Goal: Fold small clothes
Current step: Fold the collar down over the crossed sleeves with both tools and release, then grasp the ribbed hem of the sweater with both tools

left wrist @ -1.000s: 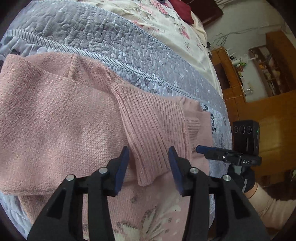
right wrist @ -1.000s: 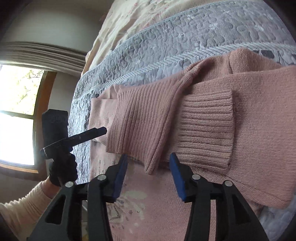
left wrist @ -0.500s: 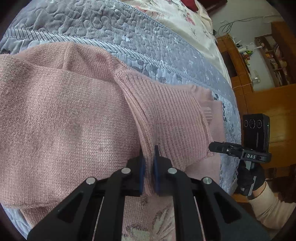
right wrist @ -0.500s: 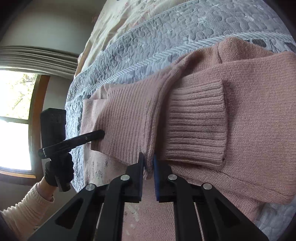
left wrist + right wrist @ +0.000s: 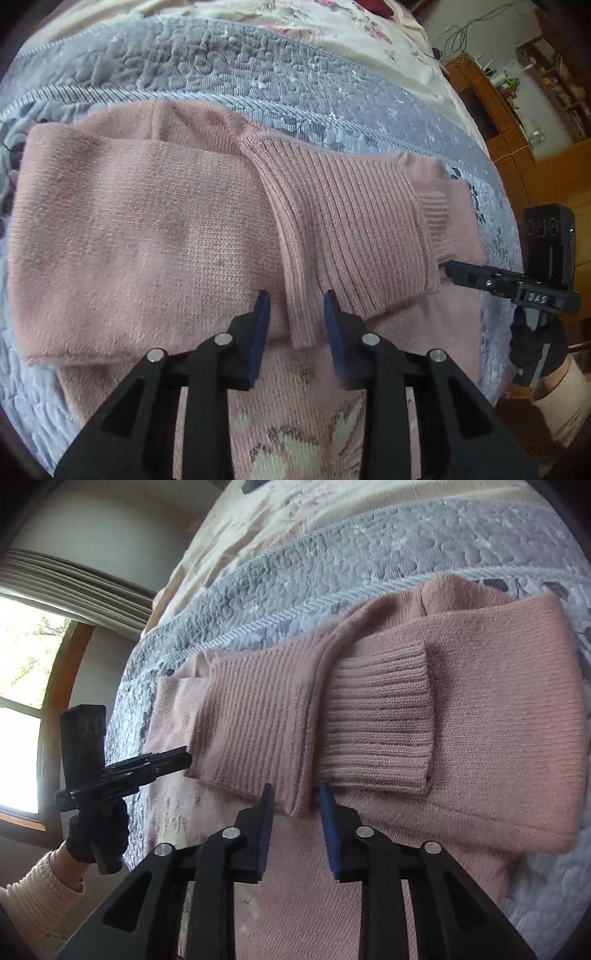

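Observation:
A pink knit sweater (image 5: pixel 147 240) lies folded on the bed, sleeves laid across its body. Its ribbed band (image 5: pixel 351 229) is turned over the top. My left gripper (image 5: pixel 296 319) stands open, and a corner of that ribbed band lies loose between its blue pads. In the right wrist view the same sweater (image 5: pixel 498 720) shows a ribbed cuff (image 5: pixel 380 731) beside the ribbed band (image 5: pixel 258 720). My right gripper (image 5: pixel 293 805) is open too, astride the band's folded edge. Each gripper also shows from the side in the other's view: right gripper (image 5: pixel 458 271), left gripper (image 5: pixel 177 760).
A grey quilted bedspread (image 5: pixel 258 62) lies under the sweater, with a floral sheet (image 5: pixel 332 18) beyond it. Wooden furniture (image 5: pixel 517 122) stands past the bed's right edge. A window (image 5: pixel 18 664) is at the left. Gloved hands with cream sleeves (image 5: pixel 29 890) hold the grippers.
Both grippers closed on the ribbed band's edge half a second ago and have now opened, letting it go. The band lies flatter on the sweater.

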A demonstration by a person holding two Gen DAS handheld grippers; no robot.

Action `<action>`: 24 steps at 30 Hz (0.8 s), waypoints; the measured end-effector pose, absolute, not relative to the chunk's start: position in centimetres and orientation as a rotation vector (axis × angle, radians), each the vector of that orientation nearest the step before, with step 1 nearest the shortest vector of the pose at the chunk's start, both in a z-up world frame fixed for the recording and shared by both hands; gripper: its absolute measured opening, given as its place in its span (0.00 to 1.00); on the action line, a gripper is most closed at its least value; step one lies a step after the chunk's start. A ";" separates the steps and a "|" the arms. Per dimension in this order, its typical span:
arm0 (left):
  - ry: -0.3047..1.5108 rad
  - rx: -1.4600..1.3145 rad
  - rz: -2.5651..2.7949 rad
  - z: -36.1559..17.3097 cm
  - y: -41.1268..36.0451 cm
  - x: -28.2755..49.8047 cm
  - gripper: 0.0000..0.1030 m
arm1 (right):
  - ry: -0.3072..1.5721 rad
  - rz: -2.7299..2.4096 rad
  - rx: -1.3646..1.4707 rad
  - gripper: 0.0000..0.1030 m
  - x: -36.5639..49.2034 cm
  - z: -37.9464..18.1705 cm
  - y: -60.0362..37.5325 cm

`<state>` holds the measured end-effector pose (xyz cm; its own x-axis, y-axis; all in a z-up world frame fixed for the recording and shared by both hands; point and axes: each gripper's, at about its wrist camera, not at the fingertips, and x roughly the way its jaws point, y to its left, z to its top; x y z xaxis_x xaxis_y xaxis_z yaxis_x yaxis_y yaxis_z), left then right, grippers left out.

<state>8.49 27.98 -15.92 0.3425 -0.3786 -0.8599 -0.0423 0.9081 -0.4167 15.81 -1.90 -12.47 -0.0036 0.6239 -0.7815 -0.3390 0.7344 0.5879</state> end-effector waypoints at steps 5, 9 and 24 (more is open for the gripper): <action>1.172 -0.238 -0.130 -12.3 27.0 0.4 0.46 | 1.345 0.748 0.153 0.40 9.5 -9.1 -5.2; 1.236 -0.211 -0.017 -12.3 27.9 -8.0 0.49 | 1.404 0.693 0.087 0.42 2.8 -9.0 -8.7; 1.421 -0.398 0.138 -15.8 31.4 -24.8 0.53 | 1.638 0.507 0.130 0.46 -11.3 -14.6 -16.2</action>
